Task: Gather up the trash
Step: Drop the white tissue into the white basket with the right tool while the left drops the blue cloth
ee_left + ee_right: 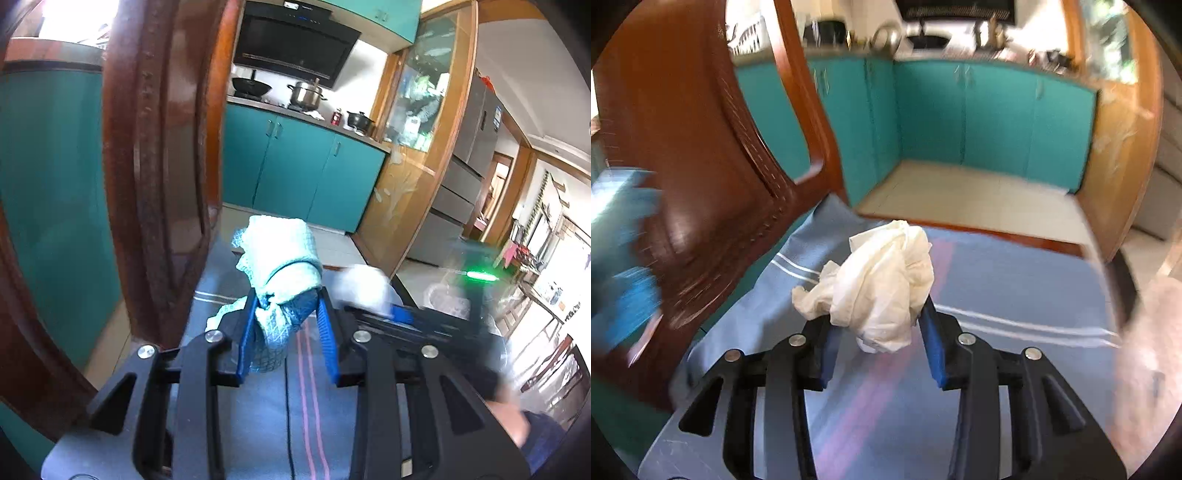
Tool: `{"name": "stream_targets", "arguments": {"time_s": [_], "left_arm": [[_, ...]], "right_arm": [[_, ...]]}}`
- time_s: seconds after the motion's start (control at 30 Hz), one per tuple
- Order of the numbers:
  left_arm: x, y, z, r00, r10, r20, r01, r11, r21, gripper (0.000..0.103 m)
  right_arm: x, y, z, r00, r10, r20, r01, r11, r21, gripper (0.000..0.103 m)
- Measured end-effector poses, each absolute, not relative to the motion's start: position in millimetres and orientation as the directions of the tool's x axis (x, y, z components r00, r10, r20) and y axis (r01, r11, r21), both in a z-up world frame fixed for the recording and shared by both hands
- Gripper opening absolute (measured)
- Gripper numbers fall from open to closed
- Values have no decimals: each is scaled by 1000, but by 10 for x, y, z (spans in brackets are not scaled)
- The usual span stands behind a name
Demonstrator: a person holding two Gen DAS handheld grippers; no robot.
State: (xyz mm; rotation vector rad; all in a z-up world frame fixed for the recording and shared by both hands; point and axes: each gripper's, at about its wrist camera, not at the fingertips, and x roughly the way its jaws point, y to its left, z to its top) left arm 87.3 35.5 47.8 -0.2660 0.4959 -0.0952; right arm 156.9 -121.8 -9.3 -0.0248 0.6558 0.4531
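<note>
My left gripper (286, 308) is shut on a crumpled light-green and blue waffle cloth (280, 258), held above the blue striped tablecloth (258, 424). My right gripper (877, 314) is shut on a crumpled white tissue (882, 280), also held above the tablecloth (1015, 288). In the left wrist view the right gripper (399, 314) shows blurred at the right with the white tissue (362, 286) in it.
A brown wooden chair back (155, 166) stands close on the left and also shows in the right wrist view (694, 177). Teal kitchen cabinets (295, 166) and a tiled floor (960, 195) lie beyond the table edge. A wooden glass-door cabinet (417, 147) stands at the right.
</note>
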Motion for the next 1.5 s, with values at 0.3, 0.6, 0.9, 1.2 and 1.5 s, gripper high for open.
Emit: {"name": "stream_targets", "arguments": {"time_s": [0.3,0.6,0.9,1.2,1.5], "left_arm": [[817,-112,376,823,-254,-507,95,943,-319,32],[879,-263,274,810,-208,-548,69,962,-264,32],[871,-190,207,802,-188,-566,54,968,-246,33],[860,-202,209,800,-195,-568,61,967,-246,33],[955,-472,136,776,-251,-578,127,961,-246,33]], "right_arm": [[797,-2185,-76,755,368,-543,-293,930,223,44],[802,-2159,-142,751,380,-539,-314,925,215,44],[846,-2031,-155,737,392,-550,-330,920,213,44],[1099,-2618,70,853,234,-466,-155,967,202,47],[1418,-3630,-129,846,-97,-524,233,951,201,88]]}}
